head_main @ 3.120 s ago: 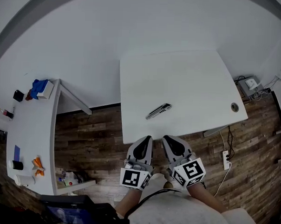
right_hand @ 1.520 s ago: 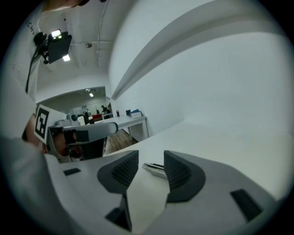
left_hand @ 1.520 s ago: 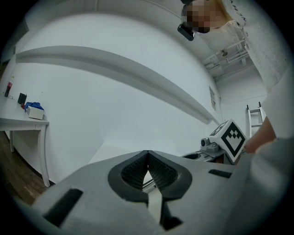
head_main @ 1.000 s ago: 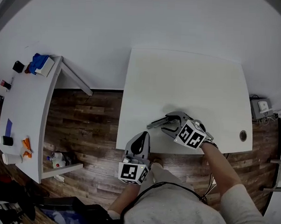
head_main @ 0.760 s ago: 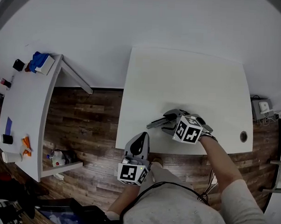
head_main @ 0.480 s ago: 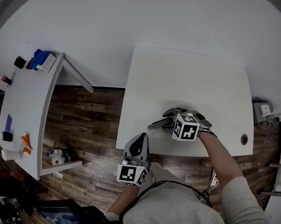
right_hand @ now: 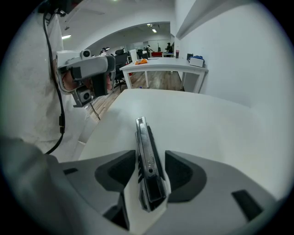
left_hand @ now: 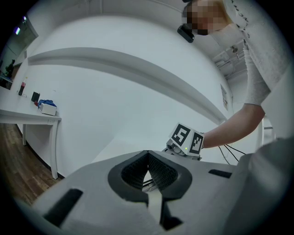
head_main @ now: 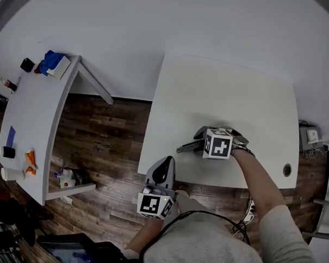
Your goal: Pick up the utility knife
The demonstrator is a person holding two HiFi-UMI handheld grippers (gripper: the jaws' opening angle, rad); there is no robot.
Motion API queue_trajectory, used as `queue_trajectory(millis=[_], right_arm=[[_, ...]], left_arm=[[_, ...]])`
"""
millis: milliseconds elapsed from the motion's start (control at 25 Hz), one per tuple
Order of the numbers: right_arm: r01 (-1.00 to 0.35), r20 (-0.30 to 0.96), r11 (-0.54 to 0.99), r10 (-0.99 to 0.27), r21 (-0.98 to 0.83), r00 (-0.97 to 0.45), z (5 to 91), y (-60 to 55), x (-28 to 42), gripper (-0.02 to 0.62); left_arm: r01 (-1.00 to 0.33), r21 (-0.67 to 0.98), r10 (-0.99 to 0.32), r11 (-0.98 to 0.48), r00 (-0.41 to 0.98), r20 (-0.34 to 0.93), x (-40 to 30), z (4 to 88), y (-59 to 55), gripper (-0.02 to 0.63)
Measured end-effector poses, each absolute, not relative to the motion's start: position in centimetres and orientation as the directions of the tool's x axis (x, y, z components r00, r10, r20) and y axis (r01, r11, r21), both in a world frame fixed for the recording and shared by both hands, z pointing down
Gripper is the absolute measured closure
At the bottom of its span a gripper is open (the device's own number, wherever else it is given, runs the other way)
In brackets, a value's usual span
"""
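The utility knife (head_main: 189,148), long and dark grey, is at the near middle of the white table (head_main: 237,88). My right gripper (head_main: 201,142) is shut on the knife's rear half, and its front end sticks out to the left. In the right gripper view the knife (right_hand: 143,137) runs straight out between the two pads, which touch its sides at the right gripper (right_hand: 150,158). My left gripper (head_main: 162,167) hangs shut and empty off the table's near edge, over the wooden floor. In the left gripper view the left gripper's (left_hand: 148,153) fingertips meet.
A second white desk (head_main: 34,122) stands at the left with small items, among them a blue object (head_main: 50,60) and an orange one (head_main: 30,159). The table has a cable hole (head_main: 287,170) at its near right corner. A socket box (head_main: 311,134) lies on the floor right of it.
My right gripper moved from near my body out over the table to the knife and closed on it, its marker cube turning. The left gripper stayed put.
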State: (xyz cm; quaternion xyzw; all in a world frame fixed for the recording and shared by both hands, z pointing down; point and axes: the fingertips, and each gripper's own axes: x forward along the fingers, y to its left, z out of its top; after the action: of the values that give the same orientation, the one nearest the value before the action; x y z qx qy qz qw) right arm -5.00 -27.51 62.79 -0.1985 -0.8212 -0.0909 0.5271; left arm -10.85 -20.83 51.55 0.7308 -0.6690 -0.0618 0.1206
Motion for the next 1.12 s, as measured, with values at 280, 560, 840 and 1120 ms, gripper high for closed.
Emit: queue_trajectory(millis=[280, 560, 840, 1120], right_arm=[[0.451, 0.919, 0.89, 0.234, -0.072, -0.317, 62.8, -27.1, -5.2, 0.43], [0.448, 0.927, 0.891, 0.226, -0.073, -0.298, 62.8, -27.1, -5.2, 0.449], [0.477, 0.951, 0.877, 0.197, -0.063, -0.238, 62.9, -26.8, -5.2, 0.453], [0.496, 0.96, 0.865, 0.2, -0.079, -0.196, 62.9, -26.8, -5.8, 0.456]], left_arm=[[-0.963, 0.261, -0.994, -0.064, 0.086, 0.071, -11.5, 51.6, -20.8, 0.603], [-0.961, 0.269, -0.994, -0.065, 0.087, 0.071, -11.7, 51.7, -21.0, 0.603], [-0.959, 0.277, -0.994, -0.06, 0.083, 0.073, -11.8, 51.9, -20.8, 0.603], [-0.957, 0.286, -0.994, -0.047, 0.073, 0.082, -12.4, 52.2, -20.9, 0.603]])
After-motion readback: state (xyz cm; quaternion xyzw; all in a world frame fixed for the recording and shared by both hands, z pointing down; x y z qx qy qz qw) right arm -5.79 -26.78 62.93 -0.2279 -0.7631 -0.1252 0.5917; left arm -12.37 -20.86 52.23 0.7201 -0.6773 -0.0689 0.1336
